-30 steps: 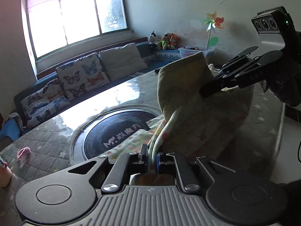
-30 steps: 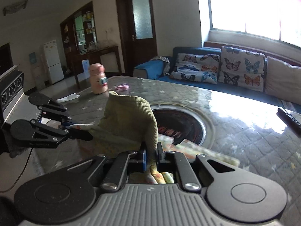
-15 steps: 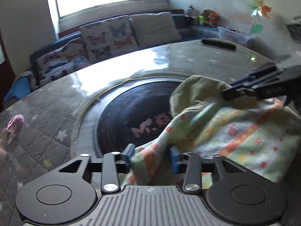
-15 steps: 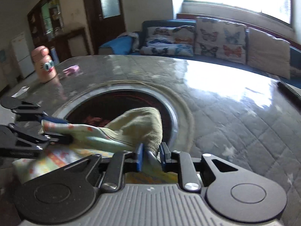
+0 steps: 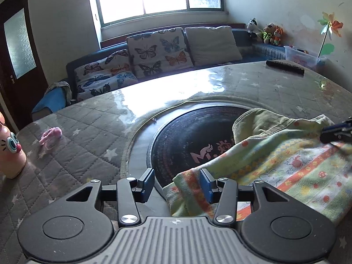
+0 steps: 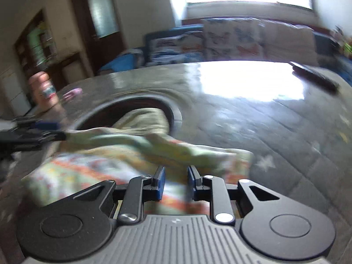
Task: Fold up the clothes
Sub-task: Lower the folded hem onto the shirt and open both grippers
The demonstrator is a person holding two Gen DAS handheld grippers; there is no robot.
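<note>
From the left wrist, your left gripper stands half open, a corner of the patterned garment loose between its pads, laid flat mid-table for folding; from the right wrist, your right gripper is closing narrowly over the cloth's near edge, unclamped.

My way across the table is blocked near its left edge by the peach cartoon bottle and a small pink thing. A dark remote lies by the far right edge. The garment covers the near right; the shiny middle lies free.
</note>
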